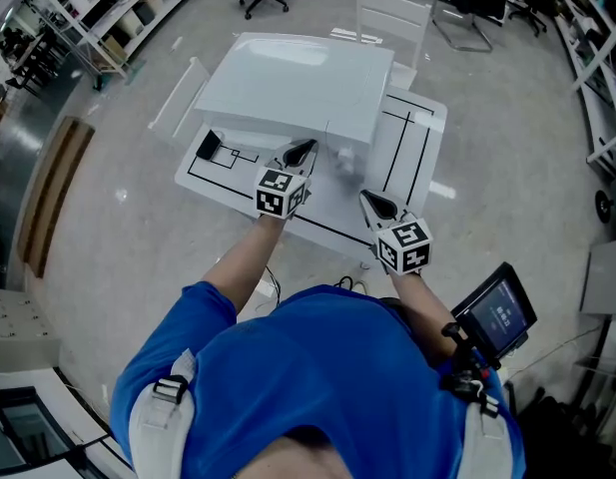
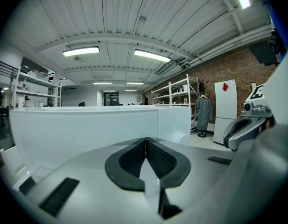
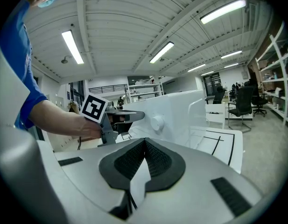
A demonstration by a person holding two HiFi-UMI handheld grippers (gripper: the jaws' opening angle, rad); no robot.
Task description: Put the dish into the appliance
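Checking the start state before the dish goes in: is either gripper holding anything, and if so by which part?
Nothing is held. The left gripper and the right gripper each have their jaws together with nothing between them.

The appliance [image 1: 298, 88] stands on the table [image 1: 419, 158], just ahead of the fingertips of the left gripper [image 1: 305, 150] and ahead-left of the fingertips of the right gripper [image 1: 368, 199]. Its knob [image 3: 156, 122] sits on the wall facing them. A small object [image 1: 208, 147] lies on the table, left of the left fingertips. A chair [image 1: 392, 13] stands behind the table, beyond the appliance.
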